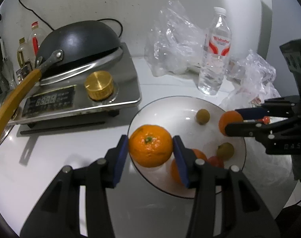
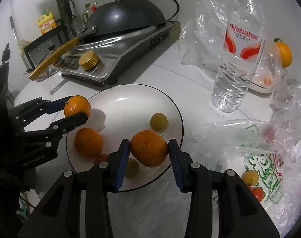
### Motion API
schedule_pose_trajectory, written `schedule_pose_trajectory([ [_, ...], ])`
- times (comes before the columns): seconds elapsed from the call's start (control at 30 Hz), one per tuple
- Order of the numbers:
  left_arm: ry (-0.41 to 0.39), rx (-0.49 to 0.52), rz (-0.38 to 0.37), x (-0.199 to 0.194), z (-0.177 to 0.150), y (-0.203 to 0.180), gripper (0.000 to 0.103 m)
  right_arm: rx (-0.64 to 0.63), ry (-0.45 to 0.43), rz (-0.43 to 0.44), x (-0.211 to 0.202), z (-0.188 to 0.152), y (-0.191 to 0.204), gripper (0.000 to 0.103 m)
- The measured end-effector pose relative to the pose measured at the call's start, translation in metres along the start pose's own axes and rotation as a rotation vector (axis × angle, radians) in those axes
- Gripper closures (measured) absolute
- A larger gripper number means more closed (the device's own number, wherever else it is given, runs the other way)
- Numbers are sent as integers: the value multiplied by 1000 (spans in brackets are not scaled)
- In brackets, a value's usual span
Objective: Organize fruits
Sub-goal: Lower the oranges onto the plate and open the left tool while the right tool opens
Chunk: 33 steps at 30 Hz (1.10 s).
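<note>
My left gripper (image 1: 150,152) is shut on an orange (image 1: 150,148) and holds it over the left rim of the white plate (image 1: 170,107). It also shows in the right wrist view (image 2: 77,109) with its orange (image 2: 77,106). My right gripper (image 2: 148,150) is shut on another orange (image 2: 148,148) above the plate (image 2: 134,95); it shows in the left wrist view (image 1: 229,122). On the plate lie an orange (image 2: 88,142), two small green fruits (image 2: 158,121) (image 2: 132,167) and a small red fruit (image 2: 102,158).
An induction cooker (image 1: 118,91) with an overturned wok (image 1: 77,39) stands at the left. A water bottle (image 2: 235,63) and clear plastic bags (image 1: 174,43) stand behind the plate. A printed bag (image 2: 255,164) with small fruits lies at the right; another orange (image 2: 284,53) sits far right.
</note>
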<state>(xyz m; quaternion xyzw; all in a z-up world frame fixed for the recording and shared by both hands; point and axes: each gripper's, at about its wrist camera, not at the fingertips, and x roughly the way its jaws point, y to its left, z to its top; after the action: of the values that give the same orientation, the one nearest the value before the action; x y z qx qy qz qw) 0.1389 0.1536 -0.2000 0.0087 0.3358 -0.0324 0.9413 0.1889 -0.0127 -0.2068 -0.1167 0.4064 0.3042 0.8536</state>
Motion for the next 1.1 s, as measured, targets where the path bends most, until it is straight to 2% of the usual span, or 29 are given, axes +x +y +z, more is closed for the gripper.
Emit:
schedule_pose_trajectory([
  [0.17, 10, 18, 5, 4, 0, -5, 56, 26, 8, 8, 8, 0, -4, 60],
  [0.7, 10, -14, 8, 3, 2, -7, 55, 41, 28, 10, 16, 3, -2, 60],
  [1.1, -22, -14, 10, -16, 2, -12, 55, 39, -23, 11, -9, 0, -2, 59],
])
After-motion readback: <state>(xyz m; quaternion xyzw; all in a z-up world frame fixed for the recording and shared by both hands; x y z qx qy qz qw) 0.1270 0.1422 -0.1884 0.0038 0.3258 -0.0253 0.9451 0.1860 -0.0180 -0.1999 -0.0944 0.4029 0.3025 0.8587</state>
